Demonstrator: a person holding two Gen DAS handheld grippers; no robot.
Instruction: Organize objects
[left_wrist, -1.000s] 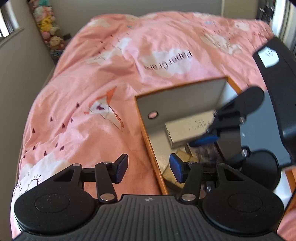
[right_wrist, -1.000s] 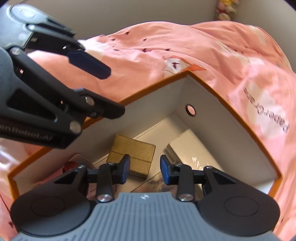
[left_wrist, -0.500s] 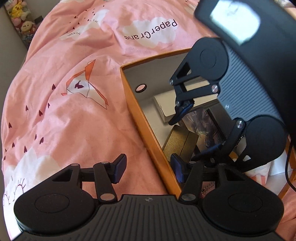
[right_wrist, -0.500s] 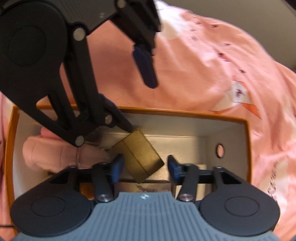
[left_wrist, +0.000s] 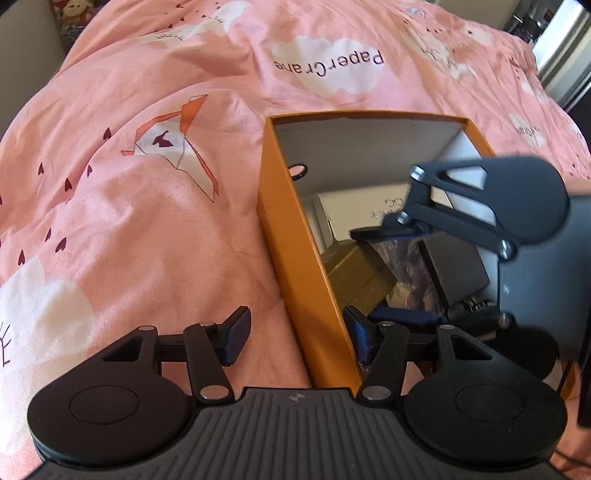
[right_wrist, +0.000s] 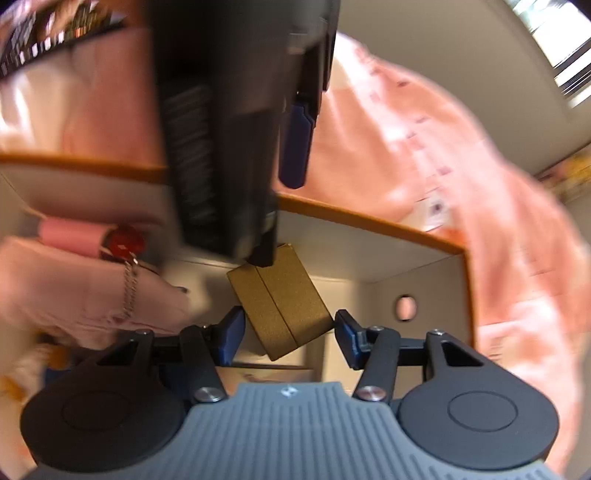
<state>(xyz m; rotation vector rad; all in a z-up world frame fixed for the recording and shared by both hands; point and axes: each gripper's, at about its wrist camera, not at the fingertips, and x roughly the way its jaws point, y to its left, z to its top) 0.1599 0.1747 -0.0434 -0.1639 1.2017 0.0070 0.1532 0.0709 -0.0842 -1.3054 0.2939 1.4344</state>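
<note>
Gold box (right_wrist: 282, 301): cardboard, tilted on a corner inside the orange carton, sitting between the right gripper's (right_wrist: 288, 334) spread blue pads; not pinched, gap visible on both sides. Likely tipped up so the pads can get round its narrow faces.
Right gripper: wide open, holding nothing, reaching down into the carton; judged about to close on the gold box.
Left gripper (left_wrist: 295, 334): wide open, empty, straddling the carton's near wall, one pad outside over the bedspread, one inside. Probably placed to steady the wall, or nudge the gold box from above; contact with the wall cannot be told.
Orange carton (left_wrist: 284, 236): open-topped, pale inside, resting on the bed; serves as the sorting bin.
Other contents: white box (left_wrist: 354, 214) at the far end, dark flat item (left_wrist: 454, 264) beside it, pink pouch (right_wrist: 70, 291) with a red charm (right_wrist: 123, 240) on a chain at the other end.
Pink bedspread (left_wrist: 147, 229): soft, rumpled, so the carton may shift under pressure.
</note>
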